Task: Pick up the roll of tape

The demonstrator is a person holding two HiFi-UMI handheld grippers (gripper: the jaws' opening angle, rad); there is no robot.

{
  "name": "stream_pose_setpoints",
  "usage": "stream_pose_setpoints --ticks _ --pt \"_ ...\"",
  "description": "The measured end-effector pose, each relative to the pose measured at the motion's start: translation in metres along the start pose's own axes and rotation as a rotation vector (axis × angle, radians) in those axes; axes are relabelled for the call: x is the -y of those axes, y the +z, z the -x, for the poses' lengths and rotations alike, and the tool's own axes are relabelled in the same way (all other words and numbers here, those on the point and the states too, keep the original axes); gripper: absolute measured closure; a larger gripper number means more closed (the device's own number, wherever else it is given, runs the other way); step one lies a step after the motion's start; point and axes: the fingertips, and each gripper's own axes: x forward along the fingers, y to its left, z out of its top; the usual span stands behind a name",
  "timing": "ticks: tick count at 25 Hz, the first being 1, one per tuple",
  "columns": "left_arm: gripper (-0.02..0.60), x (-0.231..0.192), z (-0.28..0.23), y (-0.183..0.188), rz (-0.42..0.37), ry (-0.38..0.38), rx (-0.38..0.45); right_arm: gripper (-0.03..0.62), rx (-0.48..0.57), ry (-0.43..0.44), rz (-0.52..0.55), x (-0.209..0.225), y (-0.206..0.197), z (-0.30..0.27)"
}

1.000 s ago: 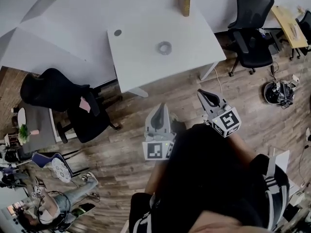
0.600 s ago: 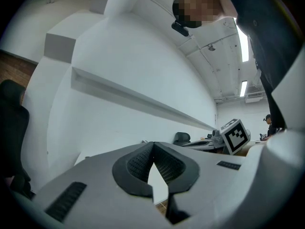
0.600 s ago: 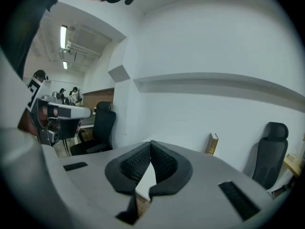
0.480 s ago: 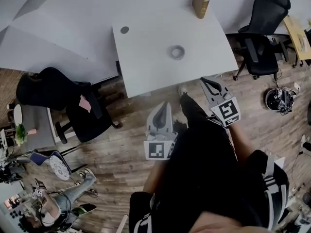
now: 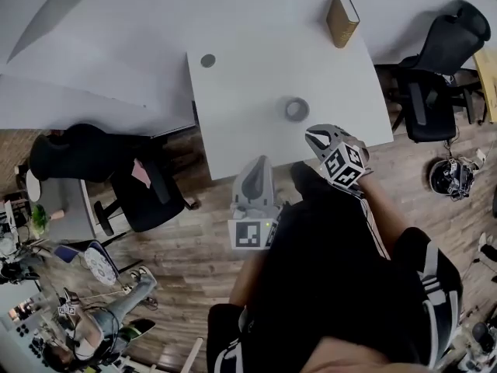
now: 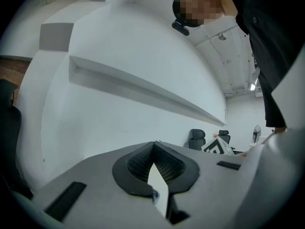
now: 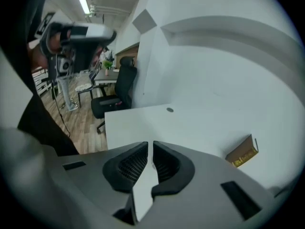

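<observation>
Nothing of the pick-up is done yet: the roll of tape (image 5: 296,109) lies flat and untouched on the white table (image 5: 233,115), toward the near right part of the top, with the book (image 5: 342,19) standing at its 1 o'clock by the far edge and the round cable hole (image 5: 207,60) at its 10 o'clock. In the head view my right gripper (image 5: 312,136) hangs over the table's near edge, angled downward, and the tape sits near it at about 11 o'clock, apart from the jaws. Those jaws are opening, with only a narrow slit between the pads (image 7: 135,162) and nothing in it; I judge they need to spread wider before they can take the roll. My own right gripper view shows the tabletop and the book but not the tape plainly. My left gripper (image 5: 255,162) is short of the table at 7 o'clock from the tape, pressed together and empty, pointing level at the wall. What is left, I think, is the whole grasp: reach, straddle the ring's wall, close, lift.
</observation>
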Motion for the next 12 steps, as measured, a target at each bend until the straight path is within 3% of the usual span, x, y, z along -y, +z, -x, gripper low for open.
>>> stream_pose_setpoints --ticks 7,12 --pt "0.558 -0.018 -0.066 -0.006 0.017 -0.011 -0.059 0.491 -0.274 0.155 0.142 0.005 -0.076 -0.094" --pt "0.558 -0.030 -0.094 -0.012 0.019 -0.011 -0.071 0.477 -0.379 0.215 0.239 0.009 -0.108 -0.140"
